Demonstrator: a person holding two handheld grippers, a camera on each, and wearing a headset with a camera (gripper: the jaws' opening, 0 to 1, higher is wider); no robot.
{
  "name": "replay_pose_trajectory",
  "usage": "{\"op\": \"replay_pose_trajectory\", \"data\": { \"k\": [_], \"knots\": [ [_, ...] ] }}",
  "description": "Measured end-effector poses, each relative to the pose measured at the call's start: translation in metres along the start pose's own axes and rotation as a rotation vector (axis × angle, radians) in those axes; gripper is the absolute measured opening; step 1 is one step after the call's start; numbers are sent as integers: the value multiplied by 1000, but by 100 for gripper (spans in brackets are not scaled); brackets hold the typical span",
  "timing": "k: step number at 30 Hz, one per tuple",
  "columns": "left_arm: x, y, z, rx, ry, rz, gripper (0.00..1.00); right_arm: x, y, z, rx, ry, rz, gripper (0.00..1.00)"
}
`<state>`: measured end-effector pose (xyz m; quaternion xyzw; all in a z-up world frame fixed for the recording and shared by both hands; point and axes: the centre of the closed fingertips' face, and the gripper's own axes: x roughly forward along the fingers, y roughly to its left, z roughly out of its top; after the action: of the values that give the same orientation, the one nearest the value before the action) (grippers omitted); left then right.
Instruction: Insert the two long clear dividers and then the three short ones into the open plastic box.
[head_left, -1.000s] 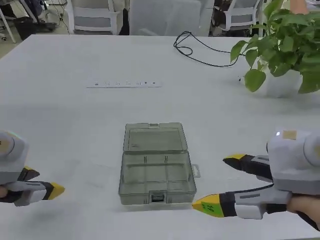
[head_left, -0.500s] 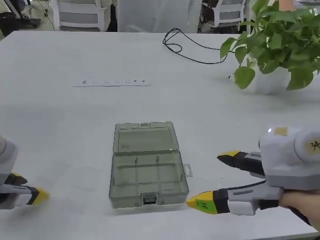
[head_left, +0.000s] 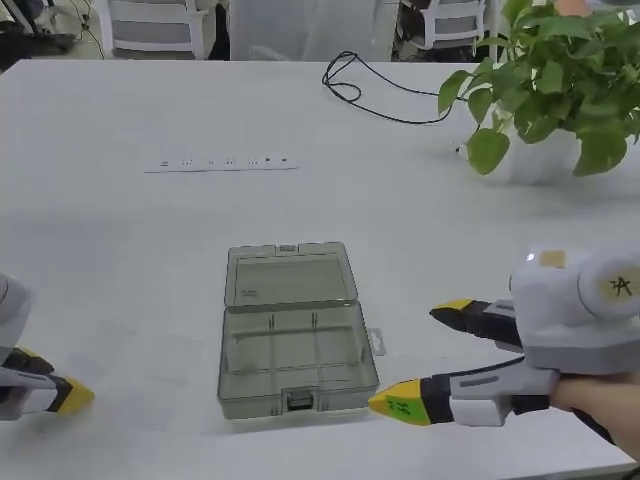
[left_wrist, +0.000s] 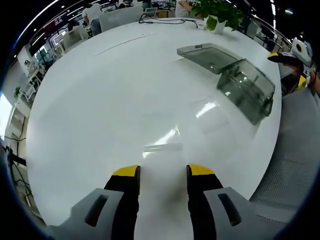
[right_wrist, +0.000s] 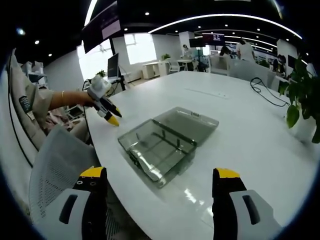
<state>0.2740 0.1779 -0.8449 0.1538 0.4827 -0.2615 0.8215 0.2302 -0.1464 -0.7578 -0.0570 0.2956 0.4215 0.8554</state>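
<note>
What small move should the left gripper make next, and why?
Probably ease the left gripper forward to the clear strip lying on the table just ahead of its open jaws; it looks like a divider. The open box stands further off; the right gripper is open and empty too.

Open box (head_left: 297, 340) — right claw (head_left: 405, 357) beside

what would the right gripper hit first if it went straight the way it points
Probably the open plastic box, lying ahead between the right gripper's spread jaws; height is unclear, so it might pass just over it.
</note>
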Motion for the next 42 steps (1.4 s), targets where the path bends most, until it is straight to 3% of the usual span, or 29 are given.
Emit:
{"op": "replay_pose_trajectory", "data": {
  "k": [13, 26, 29, 33, 38, 42],
  "knots": [
    [1, 1, 0, 46, 89, -20, 32, 2, 2, -6, 8, 19, 0, 86],
    [0, 1, -2, 27, 142, 8, 31, 2, -2, -8, 27, 20, -23, 85],
    [-3, 1, 1, -30, 115, 6, 30, 2, -5, -9, 19, 30, -42, 85],
    [-6, 6, 0, -25, 108, 43, 30, 3, -5, -7, 55, 15, -47, 84],
    [-16, 6, 13, -121, 23, 65, 30, 3, -5, -2, 102, -8, -56, 81],
    [-27, 0, 19, -127, -18, 98, 30, 4, -5, 14, 135, -86, -78, 76]
  ]
}}
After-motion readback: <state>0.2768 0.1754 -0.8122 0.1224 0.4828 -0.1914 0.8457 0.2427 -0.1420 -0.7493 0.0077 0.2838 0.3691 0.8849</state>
